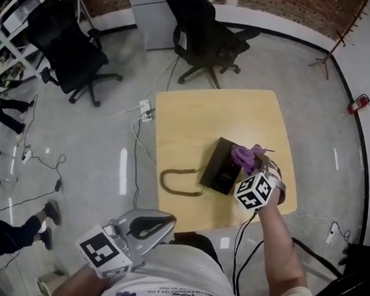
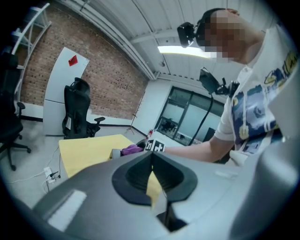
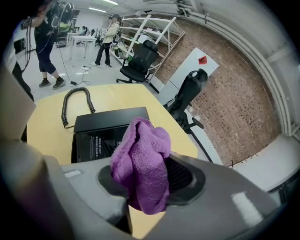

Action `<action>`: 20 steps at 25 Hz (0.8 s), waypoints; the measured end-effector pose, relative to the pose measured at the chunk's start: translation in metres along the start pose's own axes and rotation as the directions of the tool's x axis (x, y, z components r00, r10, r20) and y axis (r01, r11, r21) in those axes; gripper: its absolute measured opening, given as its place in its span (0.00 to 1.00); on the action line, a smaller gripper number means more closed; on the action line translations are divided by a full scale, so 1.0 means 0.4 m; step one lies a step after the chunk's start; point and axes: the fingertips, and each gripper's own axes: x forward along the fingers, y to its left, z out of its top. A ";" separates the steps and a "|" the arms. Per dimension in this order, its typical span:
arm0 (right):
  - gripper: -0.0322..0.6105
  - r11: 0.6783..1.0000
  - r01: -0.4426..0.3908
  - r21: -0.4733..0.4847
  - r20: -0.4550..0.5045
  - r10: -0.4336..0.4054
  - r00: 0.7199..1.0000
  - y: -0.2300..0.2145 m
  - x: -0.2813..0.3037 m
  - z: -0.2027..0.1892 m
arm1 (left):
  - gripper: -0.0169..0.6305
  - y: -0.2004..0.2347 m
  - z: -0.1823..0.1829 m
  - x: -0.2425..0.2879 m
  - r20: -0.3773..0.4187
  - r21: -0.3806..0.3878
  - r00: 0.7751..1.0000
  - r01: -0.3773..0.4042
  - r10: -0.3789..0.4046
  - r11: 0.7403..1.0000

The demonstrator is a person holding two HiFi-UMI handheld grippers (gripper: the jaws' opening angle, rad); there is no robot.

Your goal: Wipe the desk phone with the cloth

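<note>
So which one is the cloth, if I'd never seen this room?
Find the square yellow wooden table; a flat black phone lies toward its near right side. The cloth is the fuzzy purple wad at the phone's right edge, pinched in the right gripper, the only soft, brightly coloured thing there.

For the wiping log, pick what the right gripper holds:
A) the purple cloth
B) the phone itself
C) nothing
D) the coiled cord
A: the right gripper view shows the right gripper with its jaws closed on the bunched purple cloth, above the black desk phone.
</note>
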 end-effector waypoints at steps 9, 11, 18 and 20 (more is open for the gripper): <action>0.30 0.993 -0.082 -0.085 -0.027 0.080 0.996 0.146 -0.021 -0.008 | 0.03 0.007 0.004 0.014 -0.012 -0.011 1.000 0.016 -0.016 1.000; 0.30 0.991 -0.099 -0.093 -0.037 0.096 0.995 0.180 -0.032 -0.015 | 0.03 0.008 -0.001 0.016 -0.017 0.002 1.000 0.025 -0.025 1.000; 0.30 0.973 -0.177 -0.151 -0.069 0.169 0.983 0.309 -0.074 -0.042 | 0.03 -0.003 -0.008 0.025 -0.024 0.007 0.998 0.058 -0.058 0.998; 0.30 0.972 -0.184 -0.145 -0.062 0.176 0.982 0.318 -0.088 -0.039 | 0.03 -0.001 -0.007 0.026 -0.029 0.004 0.998 0.060 -0.060 0.998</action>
